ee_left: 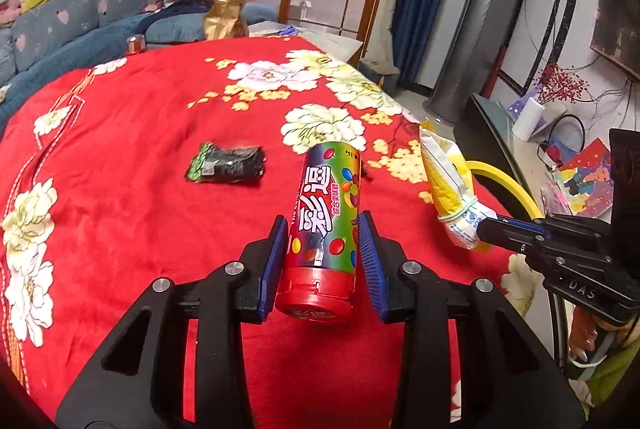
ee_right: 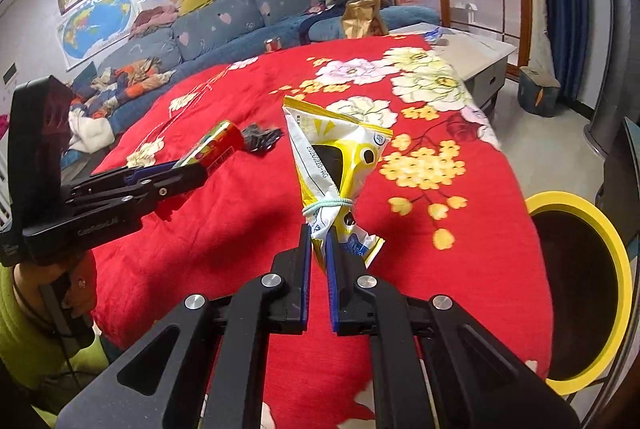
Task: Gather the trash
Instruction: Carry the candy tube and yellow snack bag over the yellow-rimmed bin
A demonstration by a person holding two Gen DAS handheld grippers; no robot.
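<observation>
Nearest in the left wrist view, the left gripper (ee_left: 323, 229) is clamped on a candy tube (ee_left: 324, 229), red cap toward the camera, lifted off the red floral cloth (ee_left: 140, 189). The right gripper (ee_right: 319, 229) pinches the bottom of a yellow snack bag (ee_right: 340, 157) tied with a rubber band, its lower end hidden between the pads. Farther on the cloth lies a dark wrapper (ee_left: 228, 169), its print unreadable, and the yellow-rimmed bin (ee_right: 576, 293) is cut off by the frame edge.
</observation>
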